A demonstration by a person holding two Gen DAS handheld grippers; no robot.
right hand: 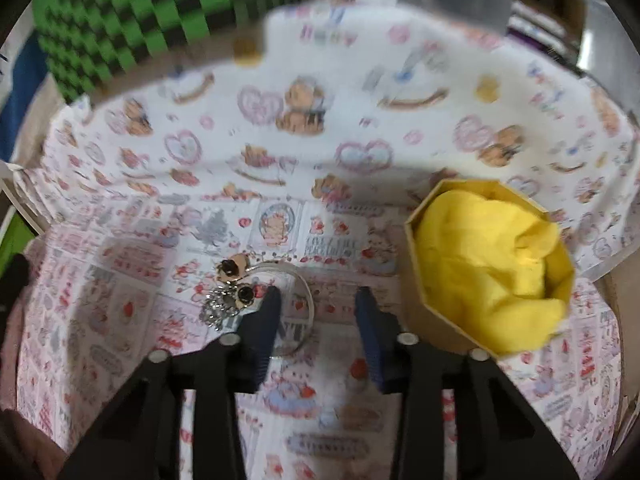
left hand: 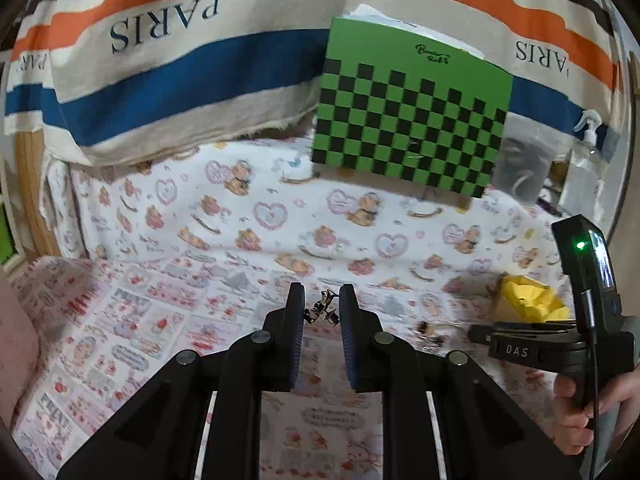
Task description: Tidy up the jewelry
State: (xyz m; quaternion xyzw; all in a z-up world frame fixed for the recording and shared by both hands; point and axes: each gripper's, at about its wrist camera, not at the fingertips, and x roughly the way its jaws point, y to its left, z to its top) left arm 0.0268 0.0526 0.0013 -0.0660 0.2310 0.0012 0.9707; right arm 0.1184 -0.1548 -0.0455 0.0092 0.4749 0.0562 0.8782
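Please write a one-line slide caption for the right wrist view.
Right gripper above a bangle and earrings, beside the yellow-lined box.

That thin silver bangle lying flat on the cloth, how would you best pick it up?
Pinch the bangle across its thin rim from straight above, on the bare right-hand arc. It lies flat, so a sideways approach finds no edge, and the small jewelry pieces crowd its left side.

The left claw sits at lower centre of its own view, jaws drawn close with a narrow gap. The right claw angles steeply downward, its jaws apart in its own view. At the lower right of the left view, a hand wraps its handle.
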